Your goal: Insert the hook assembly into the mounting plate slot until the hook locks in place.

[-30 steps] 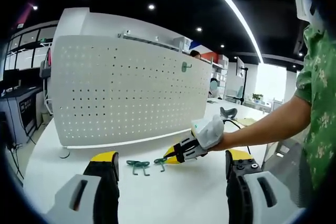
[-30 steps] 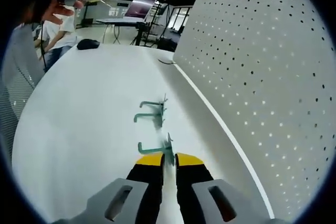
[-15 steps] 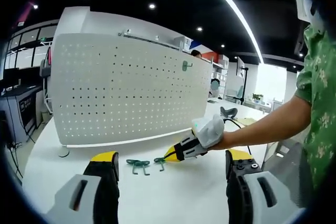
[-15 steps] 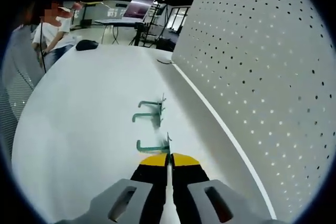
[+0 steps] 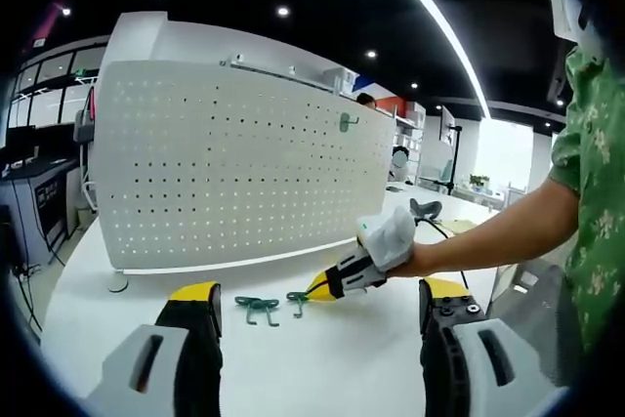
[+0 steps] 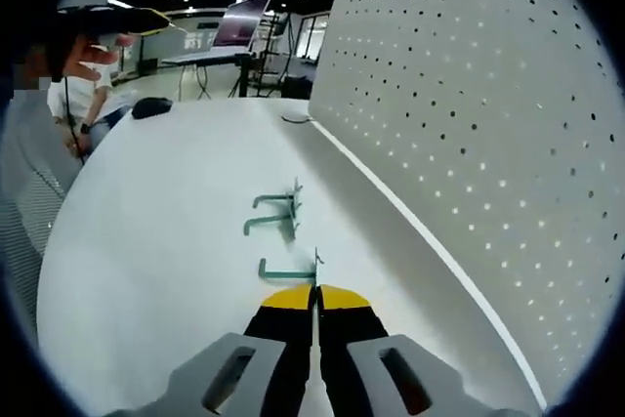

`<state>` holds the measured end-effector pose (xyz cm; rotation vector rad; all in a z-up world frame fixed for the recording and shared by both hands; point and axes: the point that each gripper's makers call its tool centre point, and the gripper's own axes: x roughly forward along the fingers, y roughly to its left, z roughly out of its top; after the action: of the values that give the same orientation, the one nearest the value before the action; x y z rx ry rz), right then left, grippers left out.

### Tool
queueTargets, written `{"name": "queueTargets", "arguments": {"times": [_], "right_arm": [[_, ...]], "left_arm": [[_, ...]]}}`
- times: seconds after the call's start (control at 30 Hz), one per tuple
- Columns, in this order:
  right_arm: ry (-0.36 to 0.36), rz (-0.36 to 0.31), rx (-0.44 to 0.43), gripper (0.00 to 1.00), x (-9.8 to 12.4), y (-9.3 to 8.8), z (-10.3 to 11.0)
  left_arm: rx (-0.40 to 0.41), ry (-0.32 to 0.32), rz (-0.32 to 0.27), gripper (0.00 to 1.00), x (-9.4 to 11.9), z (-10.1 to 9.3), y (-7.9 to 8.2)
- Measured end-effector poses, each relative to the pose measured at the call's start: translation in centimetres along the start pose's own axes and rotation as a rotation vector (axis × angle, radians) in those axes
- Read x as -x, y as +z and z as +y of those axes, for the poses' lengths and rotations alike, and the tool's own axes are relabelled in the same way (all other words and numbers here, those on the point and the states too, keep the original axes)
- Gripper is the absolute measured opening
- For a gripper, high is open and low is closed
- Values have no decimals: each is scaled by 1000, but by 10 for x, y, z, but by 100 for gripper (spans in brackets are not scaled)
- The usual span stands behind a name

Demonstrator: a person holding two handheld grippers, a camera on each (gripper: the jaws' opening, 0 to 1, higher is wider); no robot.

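Hook [image 6: 285, 271] pinched in right jaws, 2nd hook [image 6: 273, 214] beside pegboard [image 6: 459, 124], left jaws wide apart.

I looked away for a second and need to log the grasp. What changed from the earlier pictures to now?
The right gripper closed its jaws on the nearest green hook, which were slightly apart a second ago. The second hook on the white table stayed put, the pegboard is unchanged, and the left gripper stays open.
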<state>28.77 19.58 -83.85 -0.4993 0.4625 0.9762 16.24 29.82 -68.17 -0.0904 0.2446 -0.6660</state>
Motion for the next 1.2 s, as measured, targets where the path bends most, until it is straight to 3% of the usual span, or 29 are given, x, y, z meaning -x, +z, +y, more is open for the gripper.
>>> {"name": "queueTargets", "arguments": {"times": [0.07, 0.33, 0.57, 0.83, 1.2], "right_arm": [[15, -10, -76, 0, 1, 0, 2], [36, -27, -222, 0, 5, -2, 0], [46, -42, -288, 0, 12, -4, 1], [74, -77, -426, 0, 20, -3, 1], [202, -226, -671, 0, 48, 23, 6]], "left_arm": [[0, -1, 0, 85, 0, 0, 0], [-2, -6, 0, 85, -1, -1, 0], [-2, -10, 4, 85, -3, -2, 0], [-6, -18, 4, 84, -4, -4, 1], [-9, -39, 3, 82, -8, -6, 3]]}}
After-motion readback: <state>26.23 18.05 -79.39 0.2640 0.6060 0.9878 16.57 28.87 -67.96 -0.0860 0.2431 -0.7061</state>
